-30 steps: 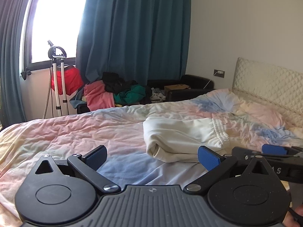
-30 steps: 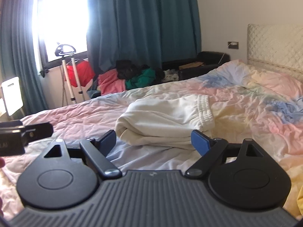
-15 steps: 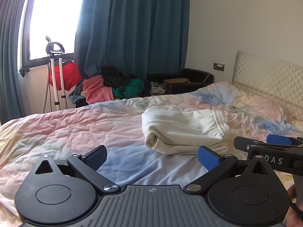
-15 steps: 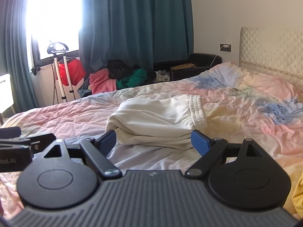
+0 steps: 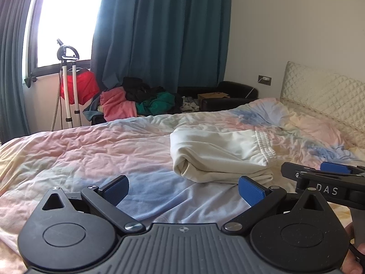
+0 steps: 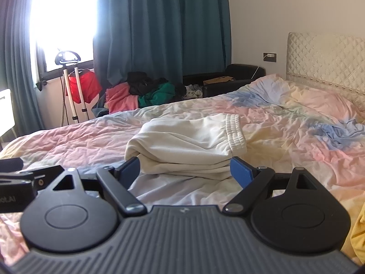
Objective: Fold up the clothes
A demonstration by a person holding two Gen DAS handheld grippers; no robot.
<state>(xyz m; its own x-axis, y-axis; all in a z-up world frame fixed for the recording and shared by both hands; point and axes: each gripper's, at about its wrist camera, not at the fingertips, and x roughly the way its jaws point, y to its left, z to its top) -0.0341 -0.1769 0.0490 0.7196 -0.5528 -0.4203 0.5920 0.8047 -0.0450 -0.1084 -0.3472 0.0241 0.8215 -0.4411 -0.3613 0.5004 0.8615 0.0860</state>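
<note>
Fingers [image 6: 241, 171] spread wide on both grippers, gripping nothing, short of cream folded trousers [image 6: 187, 143] mid-bed [image 6: 296, 137]; soft, light, floppy, probably best pinched at waistband [image 6: 236, 130].

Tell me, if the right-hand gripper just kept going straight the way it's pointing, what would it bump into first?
Most likely the folded cream garment on the bed. It lies straight ahead of the open right gripper, whose fingertips frame its near edge; how near is unclear.
</note>
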